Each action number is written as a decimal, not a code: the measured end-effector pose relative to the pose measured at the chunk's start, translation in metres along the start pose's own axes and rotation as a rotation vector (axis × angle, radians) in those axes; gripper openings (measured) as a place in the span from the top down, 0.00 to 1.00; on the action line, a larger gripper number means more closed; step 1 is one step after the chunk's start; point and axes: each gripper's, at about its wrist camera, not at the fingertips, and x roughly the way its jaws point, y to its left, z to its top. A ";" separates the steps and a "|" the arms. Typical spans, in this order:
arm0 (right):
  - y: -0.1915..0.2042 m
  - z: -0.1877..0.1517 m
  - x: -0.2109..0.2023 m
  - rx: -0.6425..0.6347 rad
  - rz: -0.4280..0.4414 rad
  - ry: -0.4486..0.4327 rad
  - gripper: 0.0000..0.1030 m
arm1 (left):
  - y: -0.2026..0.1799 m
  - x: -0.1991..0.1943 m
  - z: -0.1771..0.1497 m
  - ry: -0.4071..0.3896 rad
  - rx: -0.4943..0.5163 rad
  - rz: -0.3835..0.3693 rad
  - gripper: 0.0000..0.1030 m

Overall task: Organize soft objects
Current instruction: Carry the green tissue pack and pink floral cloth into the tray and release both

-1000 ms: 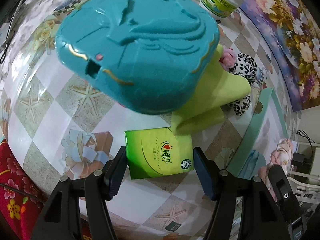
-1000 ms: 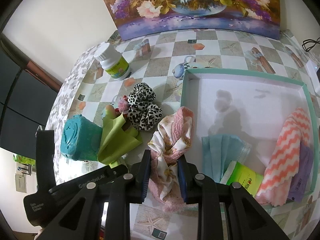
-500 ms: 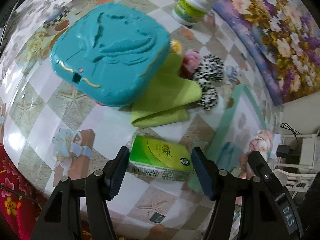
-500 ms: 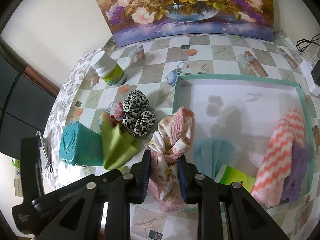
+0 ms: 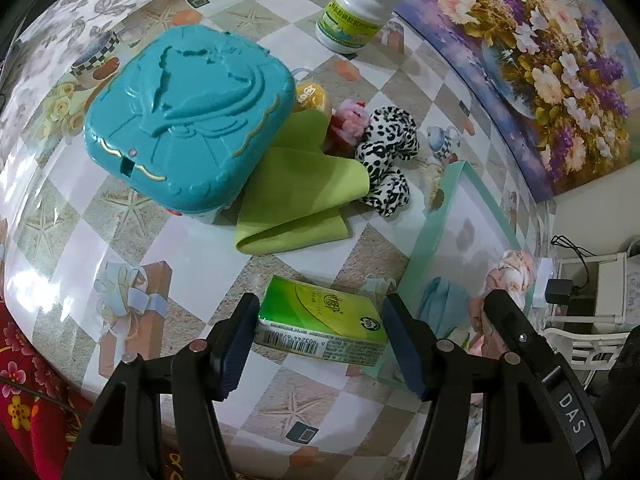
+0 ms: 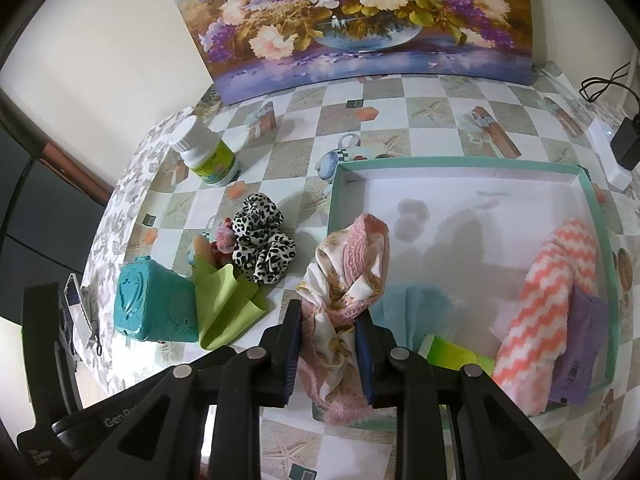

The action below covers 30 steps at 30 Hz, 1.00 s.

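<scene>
My left gripper (image 5: 320, 336) is shut on a green tissue pack (image 5: 324, 322) and holds it above the table beside the teal-rimmed tray (image 5: 440, 216). My right gripper (image 6: 328, 344) is shut on a pink floral cloth (image 6: 348, 276) that hangs over the tray's (image 6: 456, 164) left wall. In the tray lie a light blue cloth (image 6: 412, 308), another green tissue pack (image 6: 452, 354), a coral zigzag towel (image 6: 548, 304) and a purple pack (image 6: 580, 348). A green cloth (image 5: 300, 196), a leopard scrunchie (image 5: 386, 156) and a pink scrunchie (image 5: 348, 120) lie on the table.
A teal plastic box (image 5: 188, 120) sits left of the green cloth, partly on it. A white pill bottle (image 5: 358, 8) stands at the back. A flower painting (image 6: 360, 16) leans on the wall. A charger and cable (image 6: 624, 144) lie at the far right.
My left gripper lifted the green tissue pack off the table and carried it back and right, toward the tray. My right gripper rose slightly with the pink floral cloth.
</scene>
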 end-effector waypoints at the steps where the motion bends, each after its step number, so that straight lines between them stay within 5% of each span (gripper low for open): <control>1: 0.000 0.000 -0.001 0.001 0.000 -0.002 0.74 | -0.001 -0.002 0.000 -0.007 0.004 -0.004 0.37; 15: -0.032 0.012 -0.019 0.105 -0.010 -0.069 0.74 | -0.039 -0.042 0.008 -0.160 0.117 -0.060 0.37; 30: -0.112 0.027 -0.006 0.284 -0.124 -0.094 0.74 | -0.128 0.004 0.028 -0.143 0.315 -0.013 0.37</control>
